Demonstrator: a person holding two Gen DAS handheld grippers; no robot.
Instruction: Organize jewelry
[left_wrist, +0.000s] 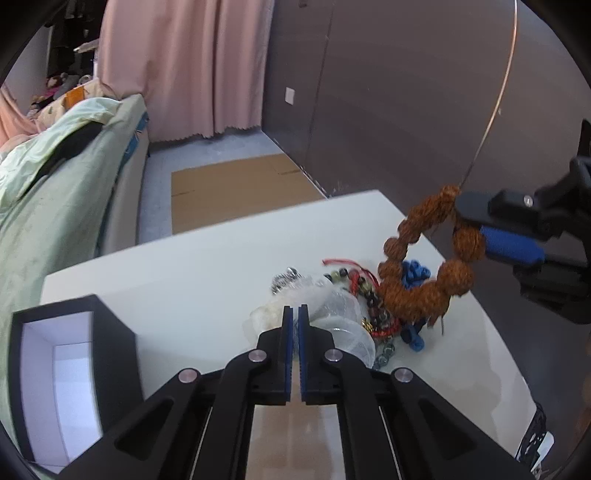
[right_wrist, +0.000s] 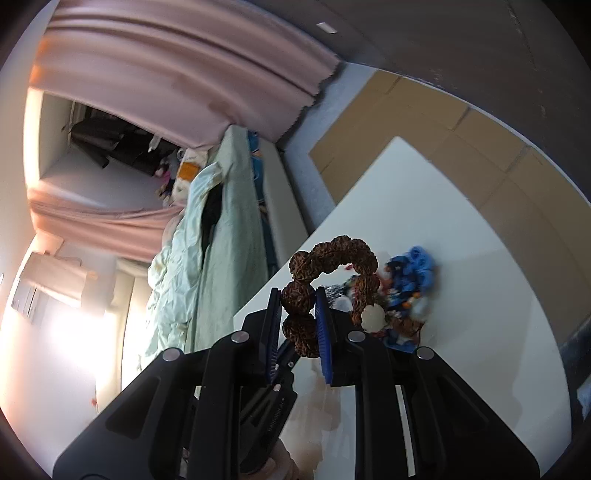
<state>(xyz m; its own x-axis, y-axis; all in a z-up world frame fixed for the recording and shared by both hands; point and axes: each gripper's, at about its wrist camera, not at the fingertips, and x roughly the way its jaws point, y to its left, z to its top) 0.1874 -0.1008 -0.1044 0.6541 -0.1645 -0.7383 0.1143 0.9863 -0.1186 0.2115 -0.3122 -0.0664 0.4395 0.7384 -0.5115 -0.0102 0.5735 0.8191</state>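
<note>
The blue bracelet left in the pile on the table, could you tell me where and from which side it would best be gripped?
Probably the upper loop of the blue bracelet, taken from above with one finger on each side. That part rises free beside the red cord, while its lower end lies tangled among dark beads. The brown bracelet in the right gripper hangs in front of it.

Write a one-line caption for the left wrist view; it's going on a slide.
Right tongs lift a brown beaded bracelet above the jewelry pile, left tongs shut, open black box waiting.
</note>
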